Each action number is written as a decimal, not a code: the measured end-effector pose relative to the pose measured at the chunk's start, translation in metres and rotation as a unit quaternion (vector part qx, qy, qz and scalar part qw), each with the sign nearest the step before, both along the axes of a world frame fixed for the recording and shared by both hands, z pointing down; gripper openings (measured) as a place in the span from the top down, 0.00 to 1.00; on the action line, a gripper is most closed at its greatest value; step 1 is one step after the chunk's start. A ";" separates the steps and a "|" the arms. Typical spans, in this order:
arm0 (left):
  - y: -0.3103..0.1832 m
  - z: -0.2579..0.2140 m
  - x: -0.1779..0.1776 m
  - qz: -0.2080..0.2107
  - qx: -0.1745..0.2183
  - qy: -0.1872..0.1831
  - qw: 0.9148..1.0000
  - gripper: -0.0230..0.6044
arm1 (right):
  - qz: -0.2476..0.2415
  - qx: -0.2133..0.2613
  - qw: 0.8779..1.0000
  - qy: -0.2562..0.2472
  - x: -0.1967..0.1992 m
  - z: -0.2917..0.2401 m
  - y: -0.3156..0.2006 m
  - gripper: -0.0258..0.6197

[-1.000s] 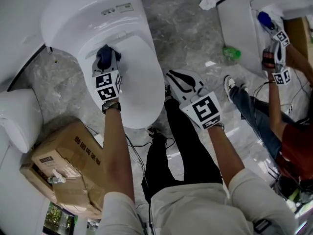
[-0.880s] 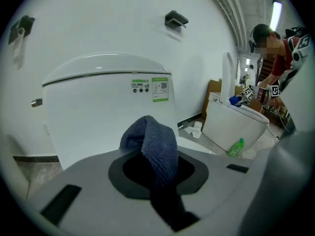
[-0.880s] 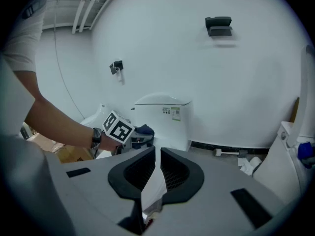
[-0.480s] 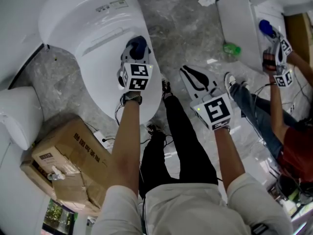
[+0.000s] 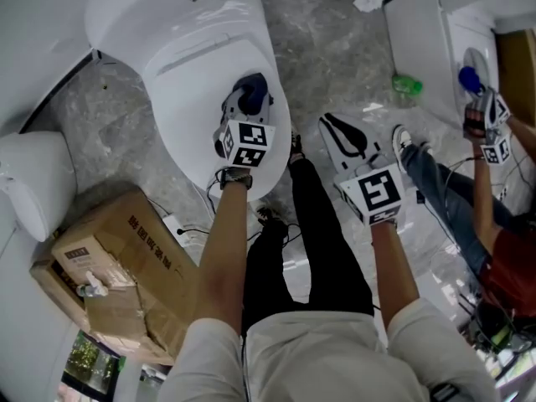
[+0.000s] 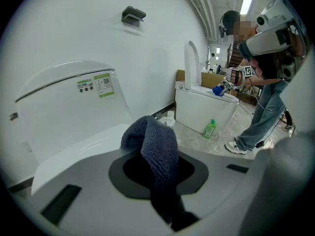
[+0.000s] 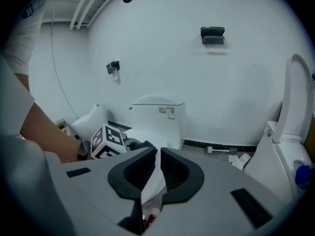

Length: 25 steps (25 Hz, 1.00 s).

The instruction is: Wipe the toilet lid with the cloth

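The white toilet, its lid point(image 5: 197, 82) down, stands at the upper left of the head view. My left gripper point(image 5: 249, 99) is shut on a dark blue cloth point(image 5: 252, 93) and holds it against the lid near its right edge. In the left gripper view the cloth point(image 6: 153, 144) hangs bunched out of the jaws of the left gripper point(image 6: 158, 173), above the lid point(image 6: 78, 149). My right gripper point(image 5: 342, 135) hovers over the floor to the right of the toilet, shut with nothing in it. In its own view the right gripper point(image 7: 158, 157) points toward the toilet point(image 7: 157, 114).
A cardboard box point(image 5: 117, 279) and a small white fixture point(image 5: 33, 195) sit at the left. My legs in black trousers point(image 5: 311, 233) stand beside the bowl. At the right, another person point(image 5: 494, 224) works with grippers at a second toilet point(image 5: 419, 32); a green bottle point(image 5: 408, 84) stands by it.
My left gripper has swept the cloth from the middle back of the lid to its right edge. The right gripper drifted a little to the right, still shut.
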<state>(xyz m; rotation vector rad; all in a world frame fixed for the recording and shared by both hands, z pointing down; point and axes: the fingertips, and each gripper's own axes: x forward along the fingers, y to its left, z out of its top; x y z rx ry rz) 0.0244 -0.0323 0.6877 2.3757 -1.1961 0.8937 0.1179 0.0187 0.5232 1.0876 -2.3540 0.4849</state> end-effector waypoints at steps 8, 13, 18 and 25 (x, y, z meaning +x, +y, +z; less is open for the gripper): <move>0.023 -0.006 -0.085 -0.076 0.011 0.011 0.997 0.88 | -0.031 0.006 0.999 -0.005 -0.042 0.000 0.012 0.88; 0.038 -0.008 -0.151 -0.144 0.016 0.016 0.989 0.88 | -0.057 0.010 0.998 -0.007 -0.067 0.001 0.024 0.88; 0.059 -0.005 -0.205 -0.196 0.012 0.019 0.980 0.87 | -0.073 0.017 0.997 -0.009 -0.088 0.002 0.035 0.88; 0.100 -0.001 -0.239 -0.242 0.012 0.038 0.970 0.87 | -0.069 0.020 0.997 -0.012 -0.099 0.006 0.069 0.88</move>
